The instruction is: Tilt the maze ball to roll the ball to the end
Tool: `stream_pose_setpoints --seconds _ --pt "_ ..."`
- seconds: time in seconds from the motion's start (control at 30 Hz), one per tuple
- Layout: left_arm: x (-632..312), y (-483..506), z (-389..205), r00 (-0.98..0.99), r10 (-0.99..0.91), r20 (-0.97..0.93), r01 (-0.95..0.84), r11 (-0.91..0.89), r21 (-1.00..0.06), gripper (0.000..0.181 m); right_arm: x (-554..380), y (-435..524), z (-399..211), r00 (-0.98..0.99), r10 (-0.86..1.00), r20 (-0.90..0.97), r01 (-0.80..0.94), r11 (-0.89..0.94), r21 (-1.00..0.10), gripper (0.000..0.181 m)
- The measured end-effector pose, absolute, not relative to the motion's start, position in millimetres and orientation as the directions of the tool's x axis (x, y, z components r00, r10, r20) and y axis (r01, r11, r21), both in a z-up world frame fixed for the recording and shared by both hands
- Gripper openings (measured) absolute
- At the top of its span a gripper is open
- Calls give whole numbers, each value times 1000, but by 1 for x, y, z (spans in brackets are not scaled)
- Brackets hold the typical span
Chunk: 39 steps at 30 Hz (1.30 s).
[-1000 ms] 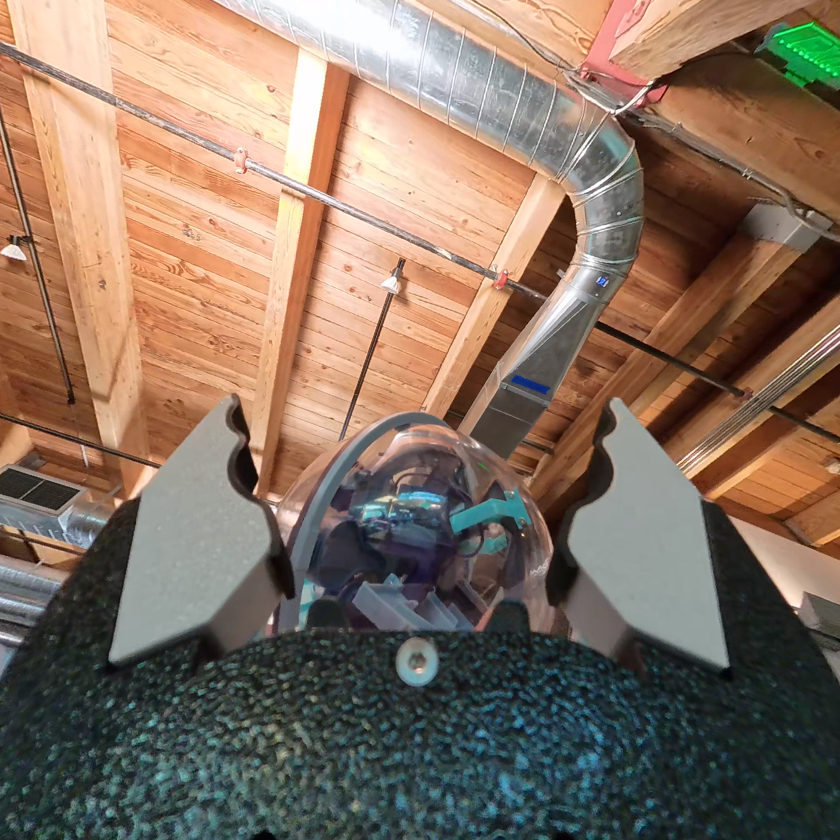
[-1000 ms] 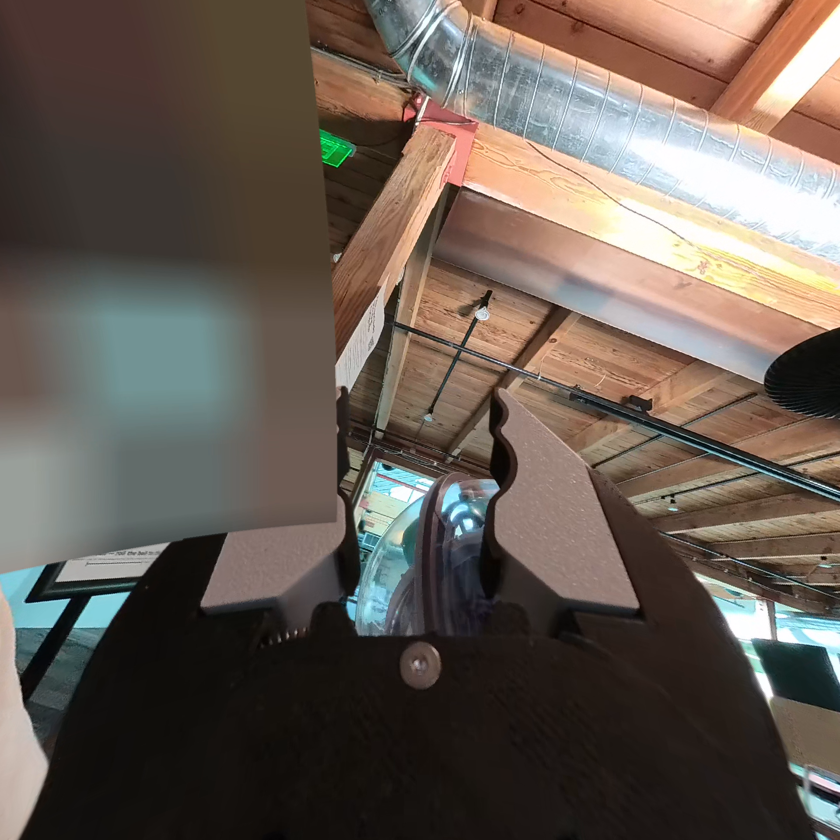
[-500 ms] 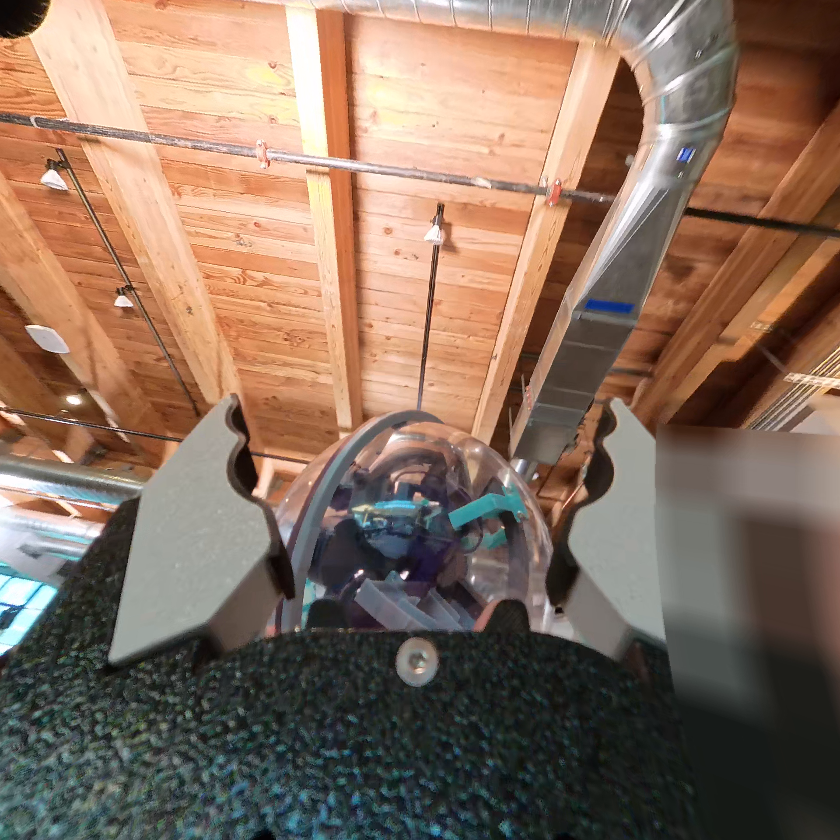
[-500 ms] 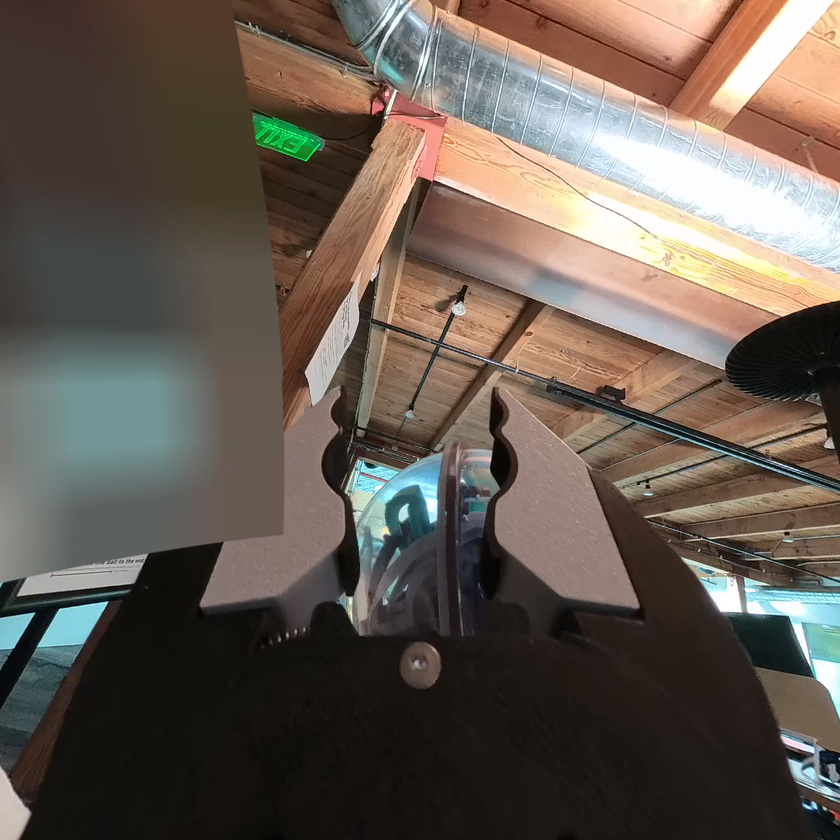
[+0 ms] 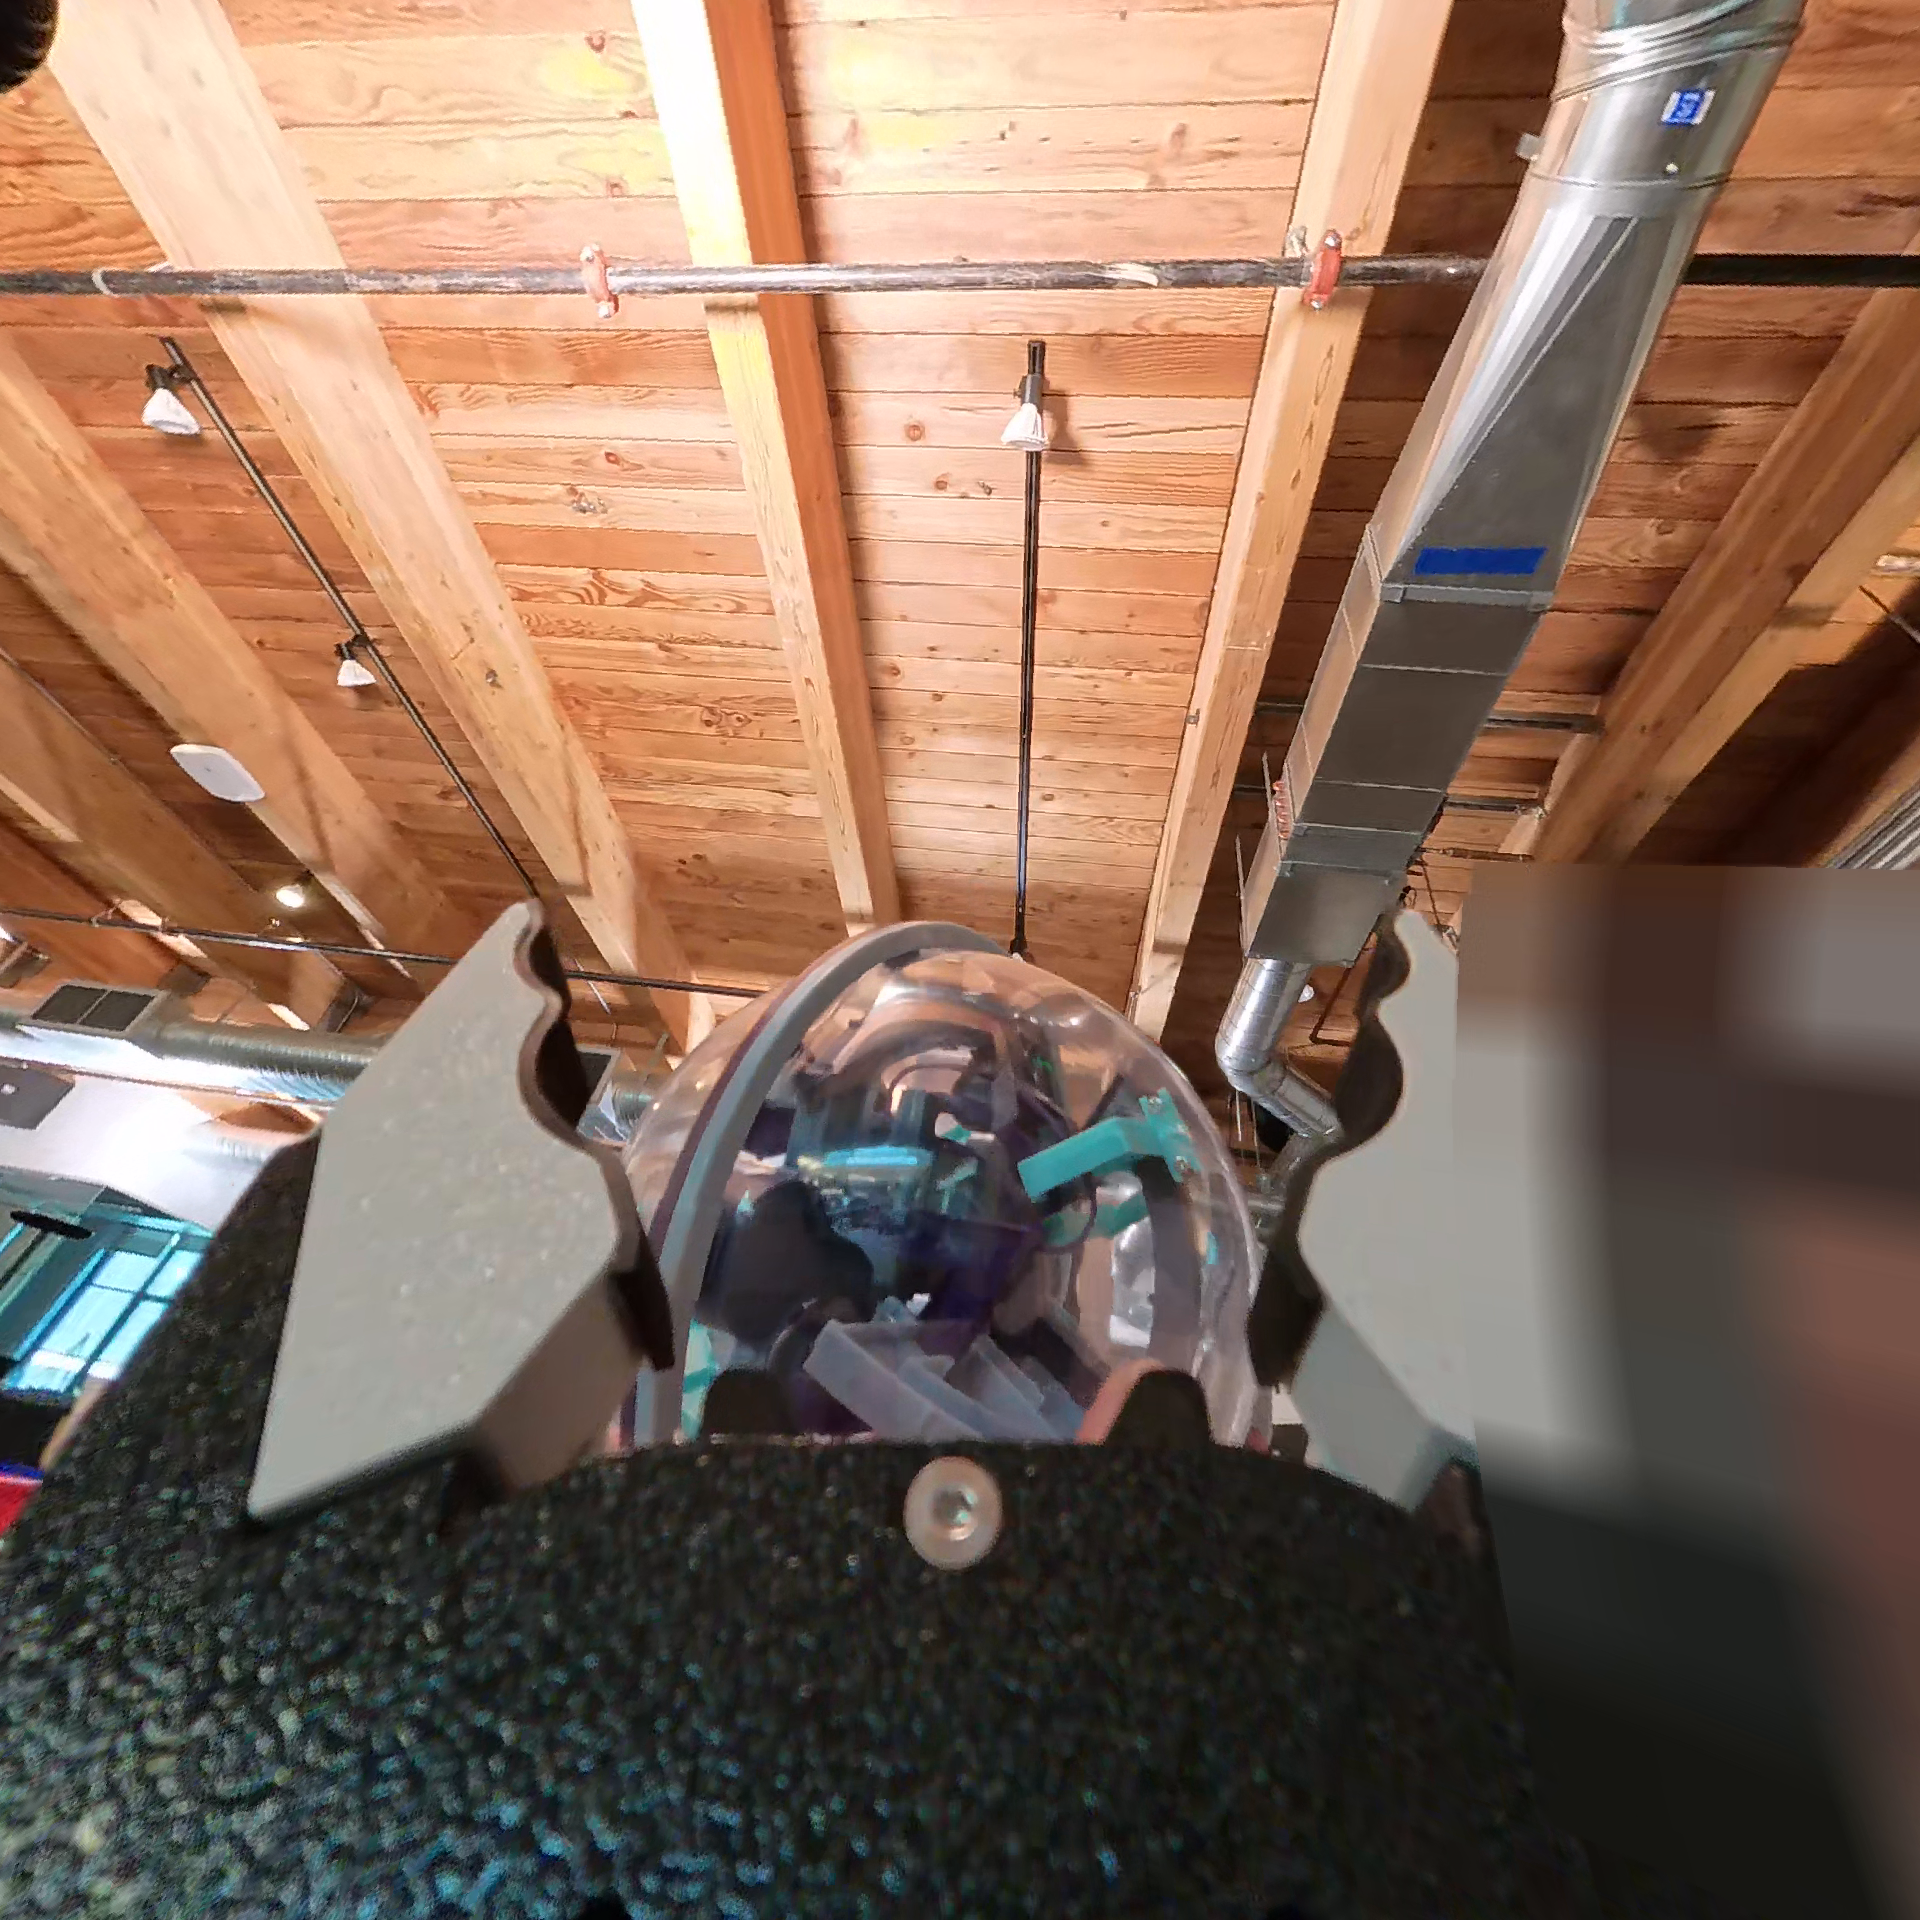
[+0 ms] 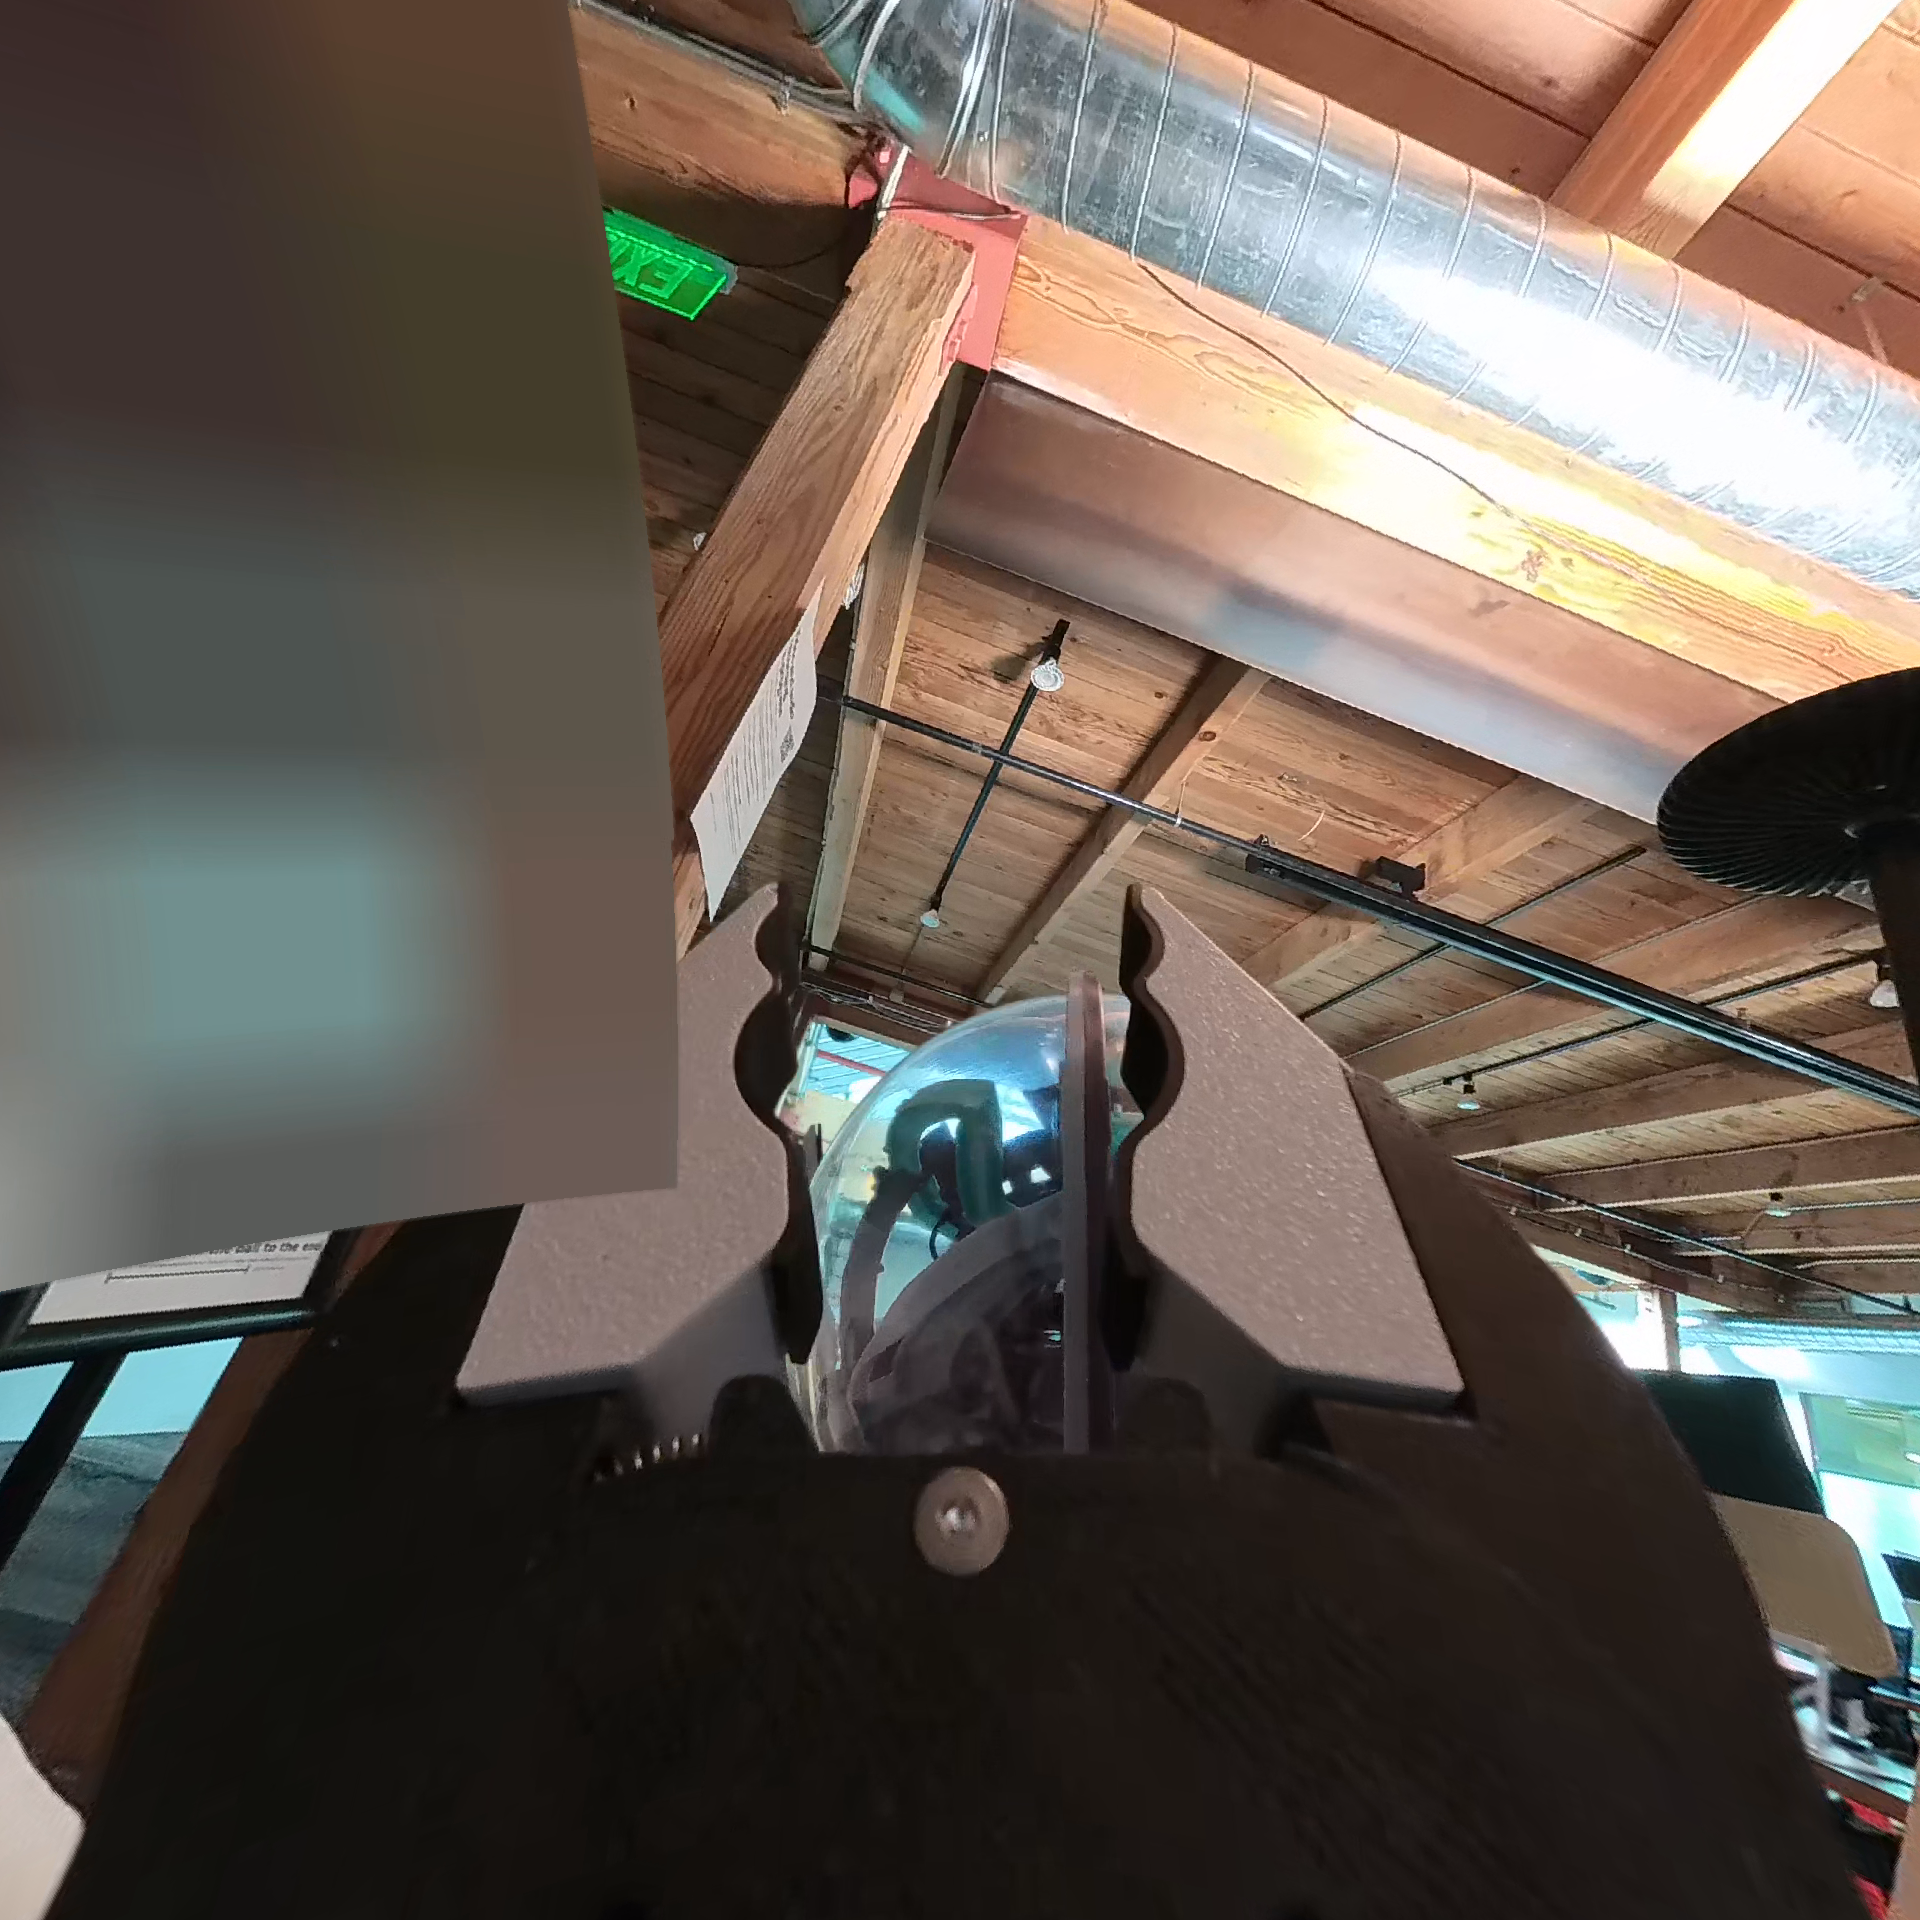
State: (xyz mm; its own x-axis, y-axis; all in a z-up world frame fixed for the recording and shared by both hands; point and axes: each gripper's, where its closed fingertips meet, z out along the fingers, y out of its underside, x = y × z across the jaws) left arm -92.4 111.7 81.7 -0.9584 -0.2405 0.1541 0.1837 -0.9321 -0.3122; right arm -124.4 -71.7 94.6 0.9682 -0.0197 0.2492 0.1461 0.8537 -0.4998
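Overhead, left wrist view: the left gripper points at the timber ceiling, its jaws spread wide and pressed on either flank of the maze ball, gripping it. Teal and purple tracks show through the clear shell; the small ball itself I cannot pick out.

Right wrist view: the right gripper has its jaws clamped narrow on the sphere beside its dark equator rim.

Judgement: tilting is under way; how far the ball has run cannot be told.
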Motion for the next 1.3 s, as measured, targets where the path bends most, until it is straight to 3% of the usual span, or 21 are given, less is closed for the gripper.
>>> stream_pose_setpoints --seconds 0.03,0.3,0.6,1.3 --pt "-90 112 80 -961 -223 165 165 -938 -306 143 -126 -71 94 966 -25 257 156 851 -501 60" --pt "-83 129 74 -988 -12 157 -15 -986 -169 149 -154 -78 95 934 22 356 160 866 -473 61" --pt "-69 116 65 -973 112 200 -147 -975 -169 156 -157 -79 93 915 -46 400 239 862 -446 60" --pt "-72 118 67 -980 21 197 -60 -979 -195 157 -142 -75 93 931 -55 362 232 853 -467 61"
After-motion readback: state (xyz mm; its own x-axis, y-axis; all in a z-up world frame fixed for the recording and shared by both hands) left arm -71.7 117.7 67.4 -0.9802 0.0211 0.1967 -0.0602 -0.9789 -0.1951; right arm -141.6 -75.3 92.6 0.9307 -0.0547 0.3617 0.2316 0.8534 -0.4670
